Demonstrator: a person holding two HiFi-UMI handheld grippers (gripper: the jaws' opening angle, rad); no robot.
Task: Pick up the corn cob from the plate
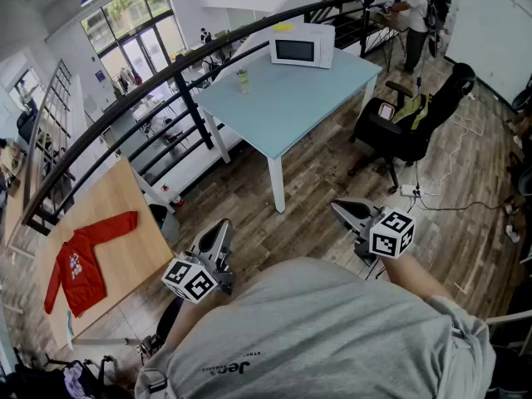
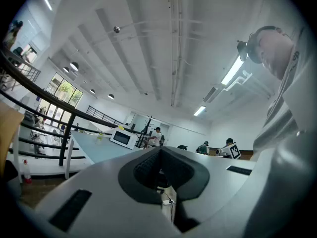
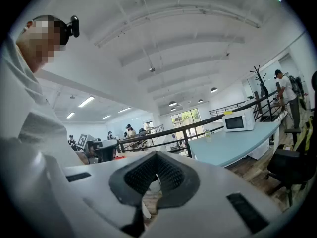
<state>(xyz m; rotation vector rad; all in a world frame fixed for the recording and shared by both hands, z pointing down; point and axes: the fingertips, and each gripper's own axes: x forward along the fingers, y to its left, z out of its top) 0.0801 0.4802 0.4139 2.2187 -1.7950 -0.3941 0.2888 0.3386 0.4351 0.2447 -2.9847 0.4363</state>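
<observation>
No corn cob and no plate show in any view. In the head view my left gripper and right gripper are held close in front of the person's grey-shirted body, above a wooden floor, each with its marker cube behind it. Both point roughly level into the room. In the left gripper view the left gripper has its dark ribbed pads pressed together with nothing between them. The right gripper in its own view also has its pads met and empty.
A light blue table ahead carries a white microwave and a small bottle. A black office chair stands to its right. A wooden table with a red sweater is at left, behind a black railing.
</observation>
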